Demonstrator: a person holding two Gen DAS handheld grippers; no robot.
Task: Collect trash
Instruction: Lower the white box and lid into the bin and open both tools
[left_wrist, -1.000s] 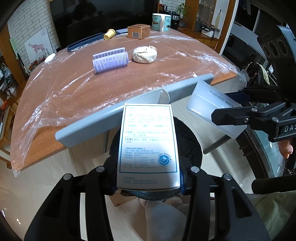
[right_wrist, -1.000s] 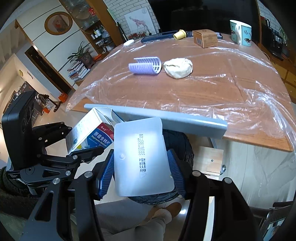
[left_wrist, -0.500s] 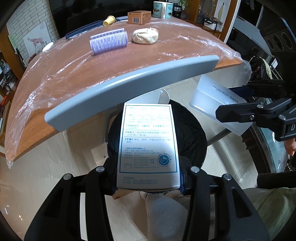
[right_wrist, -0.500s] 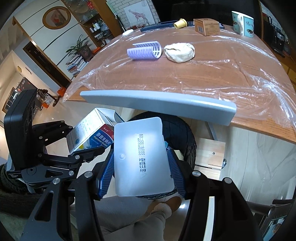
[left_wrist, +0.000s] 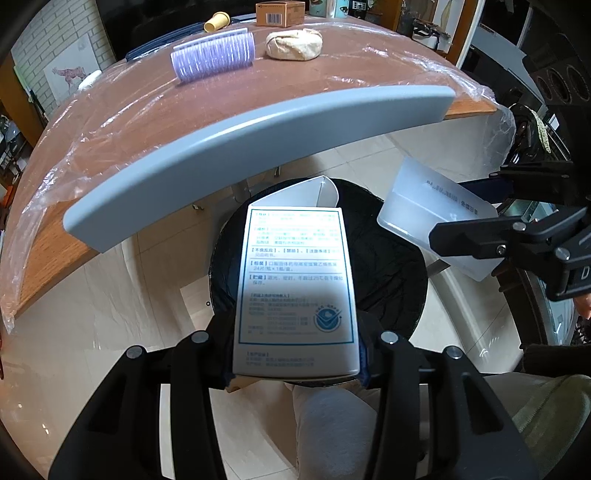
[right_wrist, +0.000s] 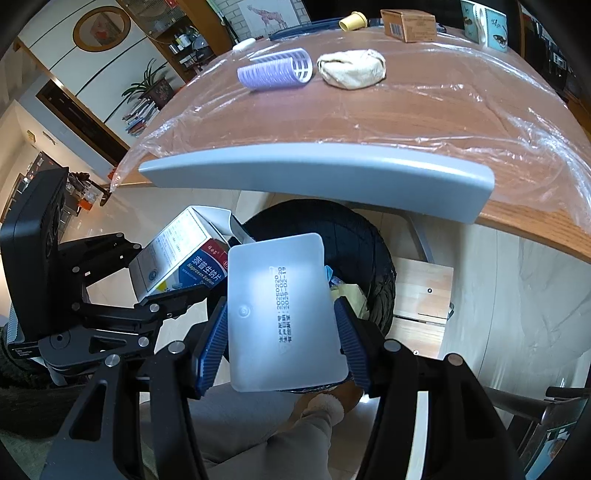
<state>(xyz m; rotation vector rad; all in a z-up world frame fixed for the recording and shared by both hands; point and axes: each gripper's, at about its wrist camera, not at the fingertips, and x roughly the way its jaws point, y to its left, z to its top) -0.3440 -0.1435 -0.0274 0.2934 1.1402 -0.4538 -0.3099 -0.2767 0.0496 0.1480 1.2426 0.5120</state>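
While both grippers hang over the bin, each grasps one piece of trash ready for release.

Left wrist view: the left gripper (left_wrist: 297, 354) is clenched on the medicine box (left_wrist: 295, 291), whose open flap end points down toward the black-lined bin (left_wrist: 388, 258) on the floor below the bench (left_wrist: 258, 96); a grey bar (left_wrist: 258, 136) crosses between bench and bin. Right wrist view: the right gripper (right_wrist: 282, 328) clasps the translucent plastic tray (right_wrist: 284, 314) by its long edges, above the bin's near rim. To drop well, judged from these views, each item should be centred over the bin mouth before its jaws part, since the tray sits close to the rim and the two items lie just beside each other. A purple hair roller (right_wrist: 277, 70) and crumpled wad (right_wrist: 352, 68) rest on the bench.
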